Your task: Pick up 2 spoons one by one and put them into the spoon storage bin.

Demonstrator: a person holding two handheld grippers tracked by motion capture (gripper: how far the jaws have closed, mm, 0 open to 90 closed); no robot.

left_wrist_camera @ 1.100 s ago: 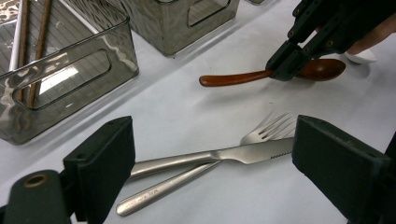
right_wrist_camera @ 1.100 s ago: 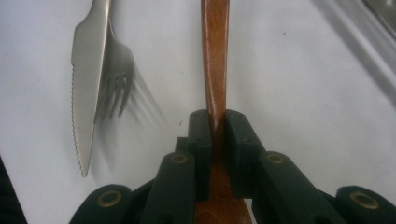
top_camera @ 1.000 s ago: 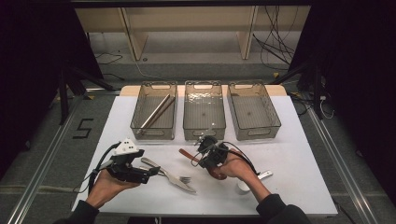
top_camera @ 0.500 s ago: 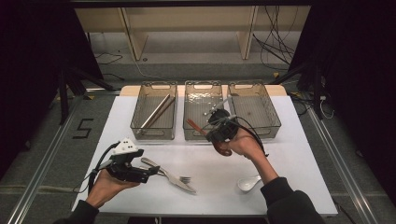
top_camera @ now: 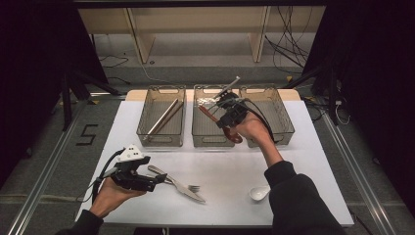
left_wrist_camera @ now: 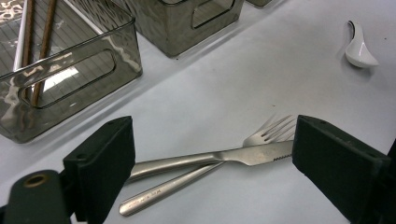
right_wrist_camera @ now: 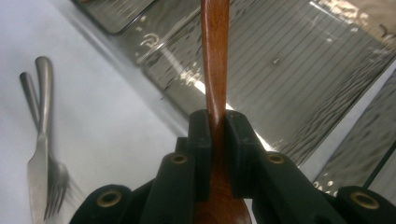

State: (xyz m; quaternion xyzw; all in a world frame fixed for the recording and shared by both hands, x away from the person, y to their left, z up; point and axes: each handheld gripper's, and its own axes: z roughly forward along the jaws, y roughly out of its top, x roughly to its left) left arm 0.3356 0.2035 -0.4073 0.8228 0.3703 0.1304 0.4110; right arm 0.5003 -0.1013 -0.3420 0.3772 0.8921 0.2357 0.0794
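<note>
Moved since the earlier frames: right tongs [top_camera: 226, 113], formerly low over the tabletop [top_camera: 230, 166] near the fork and knife, now raised above the middle bin [top_camera: 211, 117]; wooden spoon [top_camera: 215, 120] carried along with them. Left tongs [top_camera: 147, 183], fork, knife and white spoon unchanged in place.

Right tongs: clenched on the wooden spoon [right_wrist_camera: 215, 60]. Handle passes between both jaws and runs forward over the ribbed bin floor; bowl end lies at the base of the jaws, toward the hand. In the high view the spoon slants across the middle bin's right side, bowl end over the near rim.

Left tongs [left_wrist_camera: 212, 163]: released, jaws wide apart, low over the tabletop at front left. Knife [left_wrist_camera: 210, 158] and fork [left_wrist_camera: 205, 175] lie crossed on the tabletop between the jaws, knife on top; contact with the jaws cannot be told.

White spoon [top_camera: 258, 193]: on the tabletop, front right, well apart from both tongs.

Surface: white tabletop bearing three clear smoky bins in a row at the far edge. Left bin [top_camera: 161, 117] holds chopsticks [top_camera: 164, 116]. Right bin [top_camera: 274, 115] partly hidden by the right hand.

Room: dark surround, grey floor with a "5" mark [top_camera: 88, 134] at left, wooden frame [top_camera: 195, 24] and loose cables [top_camera: 288, 44] beyond the tabletop.
</note>
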